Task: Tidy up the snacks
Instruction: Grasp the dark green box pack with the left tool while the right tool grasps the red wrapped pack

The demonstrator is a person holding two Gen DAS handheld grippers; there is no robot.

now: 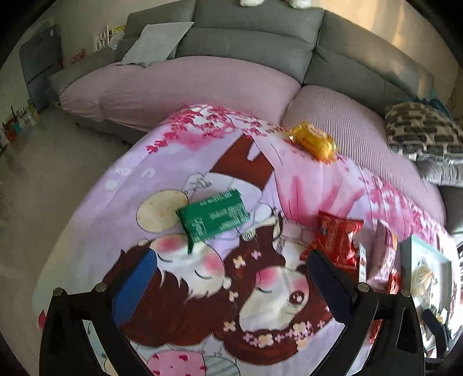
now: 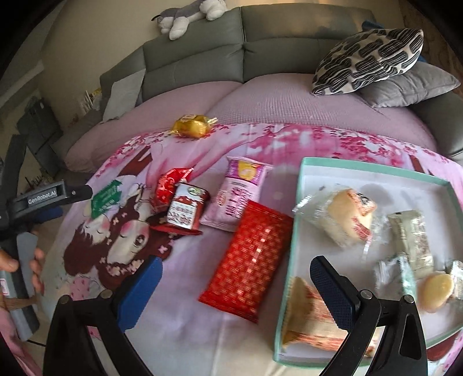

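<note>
Sofa (image 2: 260, 43) cushions in grey fill the back of both views, with a pink cover (image 2: 275, 101) over the seat and a cartoon-print sheet (image 1: 179, 162) spread in front of it, where the snacks lie. A patterned pillow (image 2: 367, 57) leans on a grey one at the right end, and a plush toy (image 2: 188, 16) sits on the backrest. A shallow box (image 2: 358, 167) with a mint-green rim rests on the sheet at the right; inside it are a pale cake in clear wrap (image 2: 344, 217), a beige bar (image 2: 411, 240), a round yellow pastry (image 2: 435, 292) and an orange-striped wrapped piece (image 2: 306, 318) near the front edge. Just left of the box lies a red patterned pack (image 2: 249, 260), flat and tilted, its corner close to the rim. Beyond it is a pink-and-white packet (image 2: 240, 193), then a small red carton (image 2: 185, 208) touching a crumpled red wrapper (image 2: 167, 185). A green packet (image 1: 214, 214) with white print lies apart toward the left, and a gold-wrapped cake (image 1: 314, 140) sits at the far edge of the sheet, well away from the rest. The left gripper (image 1: 220, 292) hovers over the sheet with its jaws wide apart and empty; the right gripper (image 2: 234, 283) likewise stands wide, nothing between its jaws, its right finger over the box.
</note>
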